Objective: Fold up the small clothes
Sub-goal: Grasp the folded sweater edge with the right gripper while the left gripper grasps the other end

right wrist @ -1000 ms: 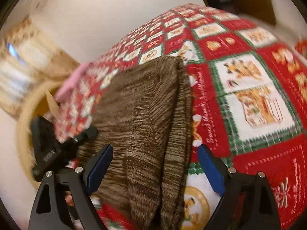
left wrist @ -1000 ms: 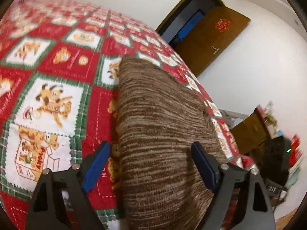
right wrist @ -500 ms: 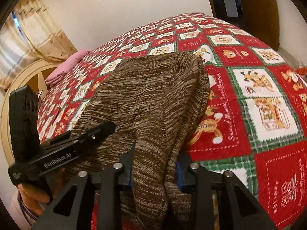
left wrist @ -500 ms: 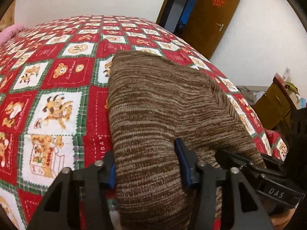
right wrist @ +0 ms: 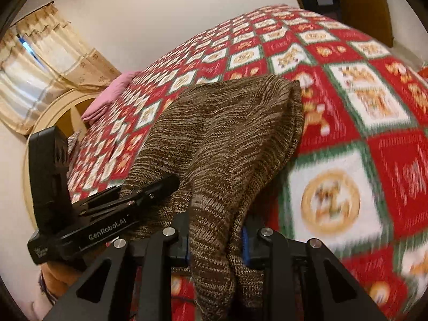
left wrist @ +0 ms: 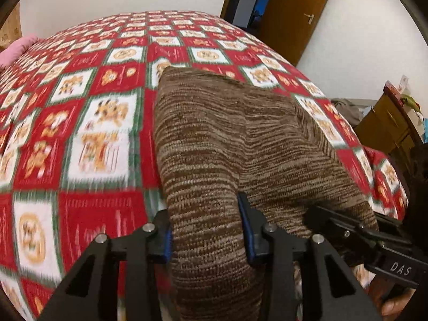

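A brown striped knit garment (left wrist: 227,139) lies on the red patchwork bedspread (left wrist: 88,101), its near edge lifted. My left gripper (left wrist: 206,230) is shut on the garment's near left corner. My right gripper (right wrist: 216,238) is shut on the near right corner of the same garment (right wrist: 227,139), whose bunched fabric hangs down between the jaws. Each gripper shows in the other's view: the right one (left wrist: 374,238) at the lower right, the left one (right wrist: 107,214) at the lower left.
The bedspread (right wrist: 347,107) covers the whole bed. A pink pillow (right wrist: 107,96) lies at the bed's far end beside a curved headboard (right wrist: 48,112). A brown door (left wrist: 294,13) and a wooden cabinet (left wrist: 388,128) stand beyond the bed's edge.
Both grippers went from open around the garment's near edge to shut on it. They have since lifted the near edge up off the bedspread.
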`<state>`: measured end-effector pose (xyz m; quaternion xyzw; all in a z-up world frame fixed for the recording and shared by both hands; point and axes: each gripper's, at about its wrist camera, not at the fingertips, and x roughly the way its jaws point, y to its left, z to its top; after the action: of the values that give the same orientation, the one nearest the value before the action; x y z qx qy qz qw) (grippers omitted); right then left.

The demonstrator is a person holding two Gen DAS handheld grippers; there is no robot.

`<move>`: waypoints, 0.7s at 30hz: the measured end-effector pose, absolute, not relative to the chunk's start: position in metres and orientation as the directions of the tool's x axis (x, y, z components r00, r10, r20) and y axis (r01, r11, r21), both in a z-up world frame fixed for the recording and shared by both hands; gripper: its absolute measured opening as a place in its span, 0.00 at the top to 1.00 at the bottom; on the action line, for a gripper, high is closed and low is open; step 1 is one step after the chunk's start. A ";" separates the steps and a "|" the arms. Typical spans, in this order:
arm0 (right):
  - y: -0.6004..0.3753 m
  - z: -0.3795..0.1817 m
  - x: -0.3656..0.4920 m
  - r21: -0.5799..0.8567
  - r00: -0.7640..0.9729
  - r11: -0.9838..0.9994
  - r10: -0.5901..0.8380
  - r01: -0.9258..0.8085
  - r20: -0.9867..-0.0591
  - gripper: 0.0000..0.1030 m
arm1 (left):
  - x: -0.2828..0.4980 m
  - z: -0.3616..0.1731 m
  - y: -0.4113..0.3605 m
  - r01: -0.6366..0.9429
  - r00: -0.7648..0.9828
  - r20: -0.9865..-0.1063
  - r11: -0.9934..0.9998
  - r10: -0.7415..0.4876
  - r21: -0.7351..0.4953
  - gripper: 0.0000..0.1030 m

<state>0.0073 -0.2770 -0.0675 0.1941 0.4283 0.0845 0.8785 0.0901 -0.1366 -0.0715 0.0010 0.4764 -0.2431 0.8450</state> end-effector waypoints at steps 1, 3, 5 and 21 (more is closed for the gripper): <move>-0.274 -0.067 0.000 0.408 0.615 0.913 0.317 0.009 -0.722 0.74 | 0.083 -0.071 -0.136 0.417 0.425 -0.808 0.881 -0.407 -0.224 0.61; -0.267 -0.067 -0.017 0.394 0.604 0.919 0.318 -0.008 -0.730 0.74 | 0.067 -0.069 -0.134 0.431 0.423 -0.815 0.879 -0.397 -0.204 0.61; -0.262 -0.066 -0.031 0.384 0.597 0.923 0.320 -0.020 -0.736 0.74 | 0.055 -0.068 -0.133 0.439 0.421 -0.821 0.879 -0.385 -0.187 0.61; -0.320 -0.075 0.027 0.507 0.648 0.849 0.303 0.150 -0.699 0.36 | 0.126 -0.093 -0.118 0.304 0.307 -0.774 0.828 -0.554 -0.472 0.28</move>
<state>0.0267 -0.3196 -0.0755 0.2713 0.4173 0.0441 0.8662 0.1260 -0.1178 -0.0930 -0.1192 0.5239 -0.2683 0.7996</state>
